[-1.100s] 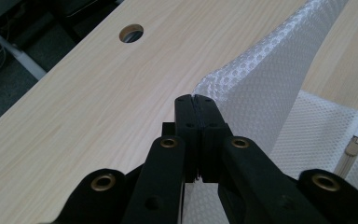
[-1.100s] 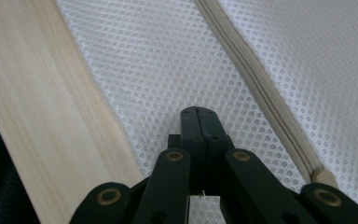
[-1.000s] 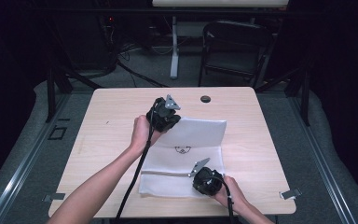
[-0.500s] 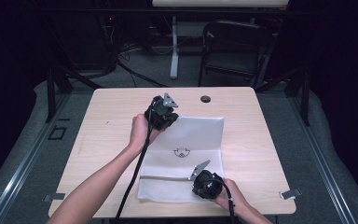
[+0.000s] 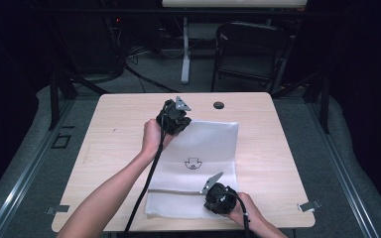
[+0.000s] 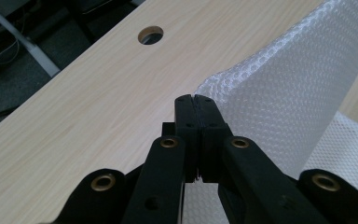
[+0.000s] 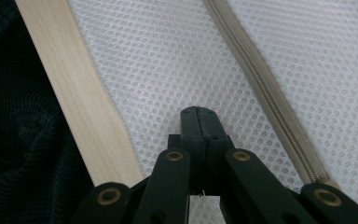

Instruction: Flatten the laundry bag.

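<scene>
A white mesh zipper bag (image 5: 198, 166) lies at lower centre of the high view on the wooden table (image 5: 109, 148). The left gripper (image 5: 174, 119), at the bag's upper left corner, has its jaws fully closed on that corner, which is lifted off the table. The right gripper (image 5: 217, 197), at lower centre of the frame, is clamped shut on the mesh just beside the zipper (image 7: 265, 98).

mesh bag (image 5: 198, 163) lay on table (image 5: 109, 148), right of centre | table hole (image 5: 219, 105) beyond bag's far edge | left gripper (image 5: 174, 119) at bag's far left corner | right gripper (image 5: 218, 198) at near edge | chair (image 5: 250, 54) stood behind table
</scene>
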Tool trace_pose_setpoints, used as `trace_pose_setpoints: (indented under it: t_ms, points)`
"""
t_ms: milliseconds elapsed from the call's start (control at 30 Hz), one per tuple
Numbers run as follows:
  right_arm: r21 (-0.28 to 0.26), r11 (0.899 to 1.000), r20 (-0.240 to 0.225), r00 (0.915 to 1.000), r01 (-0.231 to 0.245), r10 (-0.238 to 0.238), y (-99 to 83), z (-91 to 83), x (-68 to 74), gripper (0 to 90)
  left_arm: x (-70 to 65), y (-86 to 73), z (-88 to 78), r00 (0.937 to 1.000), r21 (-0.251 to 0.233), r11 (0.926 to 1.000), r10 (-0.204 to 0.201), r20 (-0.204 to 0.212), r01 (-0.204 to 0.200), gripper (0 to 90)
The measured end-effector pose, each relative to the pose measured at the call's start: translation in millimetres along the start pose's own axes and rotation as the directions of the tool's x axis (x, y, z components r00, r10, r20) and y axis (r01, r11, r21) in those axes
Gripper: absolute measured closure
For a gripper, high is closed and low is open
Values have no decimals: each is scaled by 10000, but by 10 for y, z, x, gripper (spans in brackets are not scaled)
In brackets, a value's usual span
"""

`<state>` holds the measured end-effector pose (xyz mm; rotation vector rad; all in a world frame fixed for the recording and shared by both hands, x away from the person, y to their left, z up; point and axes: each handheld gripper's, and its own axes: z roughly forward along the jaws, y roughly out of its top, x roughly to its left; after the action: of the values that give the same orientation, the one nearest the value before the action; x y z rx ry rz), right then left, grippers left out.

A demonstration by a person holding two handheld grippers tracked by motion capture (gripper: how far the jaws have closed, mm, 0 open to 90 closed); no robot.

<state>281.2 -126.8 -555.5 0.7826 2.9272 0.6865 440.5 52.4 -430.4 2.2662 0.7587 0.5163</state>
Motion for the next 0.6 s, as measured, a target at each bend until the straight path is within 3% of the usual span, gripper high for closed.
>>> trace_pose_setpoints:
  t_ms: [467,600]
  points:
    - [-15,9999,-158,9998,-103,103,-4,-3,-36,900,193,-9,364,9958,-17,9971,-758,-505,758,893]
    - [-71,9999,-163,9998,-139,138,-8,1,-37,900,226,2,467,9950,132,9966,-809,-592,818,892]
